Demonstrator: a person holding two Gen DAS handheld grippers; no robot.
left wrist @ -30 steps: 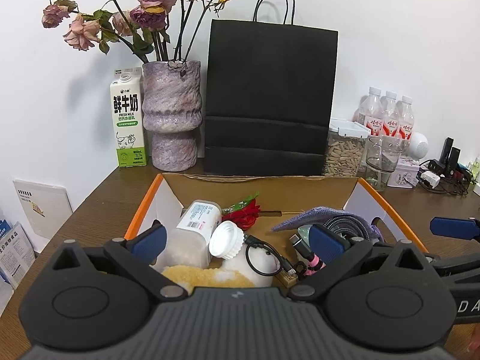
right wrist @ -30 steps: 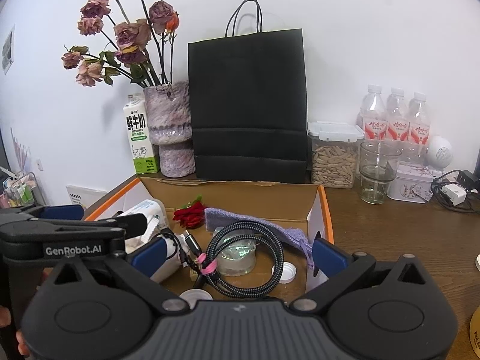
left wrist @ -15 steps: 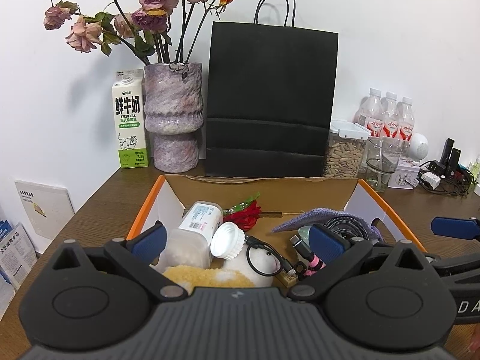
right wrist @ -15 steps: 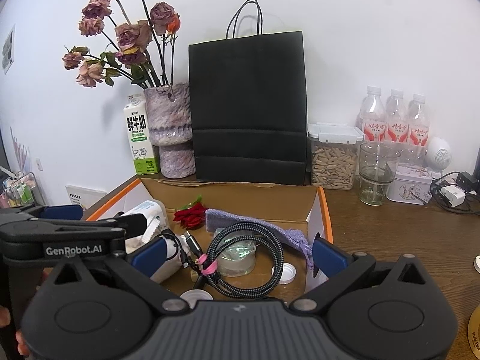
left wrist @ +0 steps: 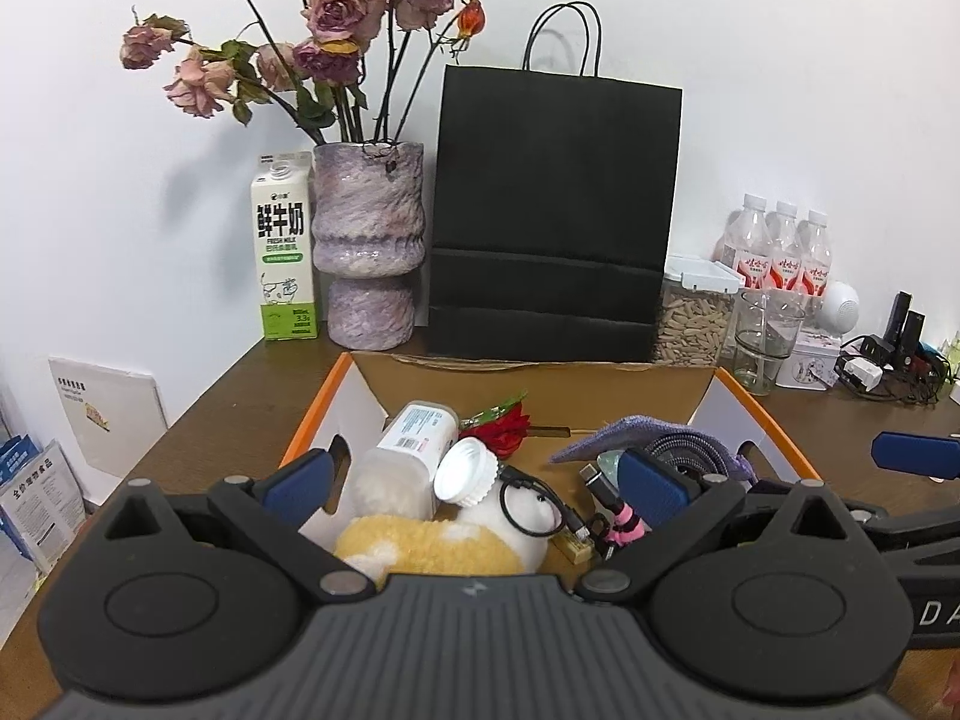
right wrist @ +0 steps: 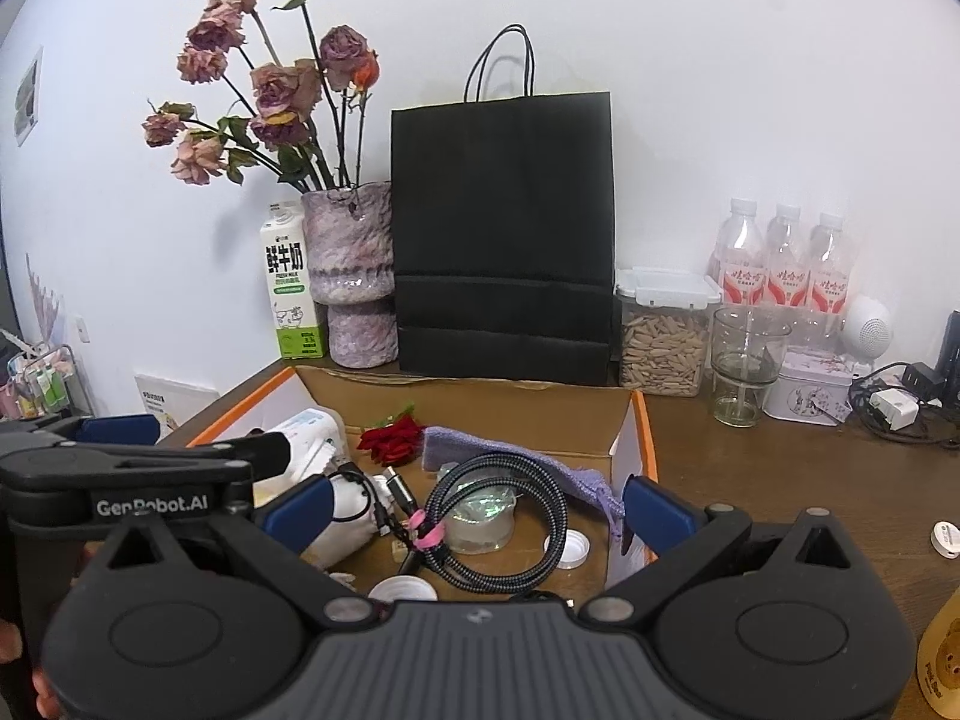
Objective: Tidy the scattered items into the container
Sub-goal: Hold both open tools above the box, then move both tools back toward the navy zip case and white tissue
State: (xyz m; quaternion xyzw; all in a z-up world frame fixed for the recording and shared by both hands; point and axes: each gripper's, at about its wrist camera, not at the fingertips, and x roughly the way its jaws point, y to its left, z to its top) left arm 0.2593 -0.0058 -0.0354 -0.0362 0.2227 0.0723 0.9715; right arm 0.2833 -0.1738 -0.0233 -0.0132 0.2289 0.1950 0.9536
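An open cardboard box [left wrist: 540,384] [right wrist: 468,402] with orange edges sits on the brown table. Inside lie a white-capped plastic bottle [left wrist: 414,450], a red rose [left wrist: 504,429] [right wrist: 393,441], a purple cloth [left wrist: 636,429] [right wrist: 474,447], a coiled braided cable [right wrist: 510,522], a yellow and white plush [left wrist: 420,546] and loose white caps [right wrist: 570,546]. My left gripper [left wrist: 474,486] hovers open over the box's near left part, nothing between its fingers. My right gripper [right wrist: 477,507] hangs open above the near right part, also empty.
Behind the box stand a milk carton [left wrist: 285,252], a purple vase of dried roses [left wrist: 366,252], a black paper bag [left wrist: 552,216], a seed jar [right wrist: 660,336], a glass [right wrist: 744,366], several water bottles [right wrist: 786,264] and a tin [right wrist: 810,390]. Chargers and cables [right wrist: 900,408] lie far right.
Both grippers have risen slightly and stay open. Nothing in the box has moved.
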